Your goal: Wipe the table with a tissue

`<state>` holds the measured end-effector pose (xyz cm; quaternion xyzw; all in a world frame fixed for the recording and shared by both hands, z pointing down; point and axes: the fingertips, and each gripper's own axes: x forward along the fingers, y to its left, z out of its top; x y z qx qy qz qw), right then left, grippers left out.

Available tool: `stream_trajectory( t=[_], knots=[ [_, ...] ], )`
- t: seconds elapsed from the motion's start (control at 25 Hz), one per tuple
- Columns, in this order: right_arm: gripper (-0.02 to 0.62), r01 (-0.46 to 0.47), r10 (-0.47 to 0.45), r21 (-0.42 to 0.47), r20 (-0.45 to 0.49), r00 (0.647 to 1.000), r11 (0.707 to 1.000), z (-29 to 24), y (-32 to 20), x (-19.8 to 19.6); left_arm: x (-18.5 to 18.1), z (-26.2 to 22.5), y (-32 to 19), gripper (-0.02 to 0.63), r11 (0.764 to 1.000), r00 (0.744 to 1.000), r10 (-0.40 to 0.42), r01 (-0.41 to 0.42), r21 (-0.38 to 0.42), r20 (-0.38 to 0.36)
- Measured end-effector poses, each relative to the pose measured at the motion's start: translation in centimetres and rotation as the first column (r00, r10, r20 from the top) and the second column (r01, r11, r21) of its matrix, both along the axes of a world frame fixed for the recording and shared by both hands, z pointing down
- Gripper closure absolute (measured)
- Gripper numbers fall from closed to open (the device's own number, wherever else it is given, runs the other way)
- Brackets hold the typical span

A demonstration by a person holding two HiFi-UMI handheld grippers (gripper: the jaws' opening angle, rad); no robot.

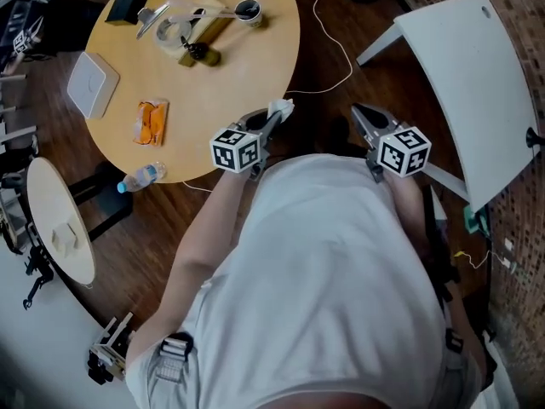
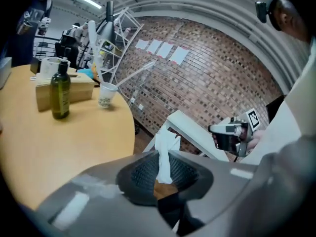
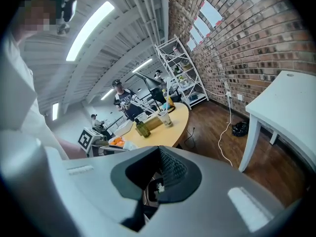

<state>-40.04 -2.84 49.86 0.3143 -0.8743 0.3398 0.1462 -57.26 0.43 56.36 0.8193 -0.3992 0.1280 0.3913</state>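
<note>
My left gripper (image 1: 272, 119) is shut on a crumpled white tissue (image 1: 281, 107), which sticks up from between its pads. It hovers just off the near right rim of the round wooden table (image 1: 255, 66). In the left gripper view the tissue (image 2: 165, 149) hangs pinched between the closed jaws of the left gripper (image 2: 163, 157), with the table (image 2: 59, 147) to the left. My right gripper (image 1: 358, 111) is off the table over the dark floor, jaws together and holding nothing. Its own view shows the right gripper (image 3: 159, 154) with the pads meeting.
On the table stand a green bottle (image 2: 60, 90), a wooden box (image 2: 79, 89) and a cup (image 2: 106, 94); an orange packet (image 1: 152, 119) and a white box (image 1: 92, 83) lie nearer. A water bottle (image 1: 140, 177) lies by the rim. A white table (image 1: 477, 83) stands right, with a cable (image 1: 328, 83) on the floor.
</note>
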Motion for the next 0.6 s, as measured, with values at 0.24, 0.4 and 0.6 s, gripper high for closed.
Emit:
stream_trajectory(
  t=[0.24, 0.4, 0.6],
  knots=[
    [0.588, -0.111, 0.111, -0.001, -0.023, 0.994, 0.994, 0.2, 1.7, 2.3, 4.2, -0.2, -0.3, 0.548, 0.989, 0.989, 0.147, -0.146, 0.032, -0.023],
    [0.588, -0.195, 0.195, 0.018, -0.035, 0.980, 0.981, 0.2, 2.5, 4.5, 6.8, -0.7, -1.8, 0.548, 0.962, 0.964, 0.266, -0.265, 0.072, -0.009],
    [0.588, -0.281, 0.281, 0.018, -0.032, 0.959, 0.960, 0.9, 3.0, 7.4, 9.7, -2.0, -3.1, 0.548, 0.940, 0.944, 0.329, -0.325, 0.104, -0.025]
  ],
)
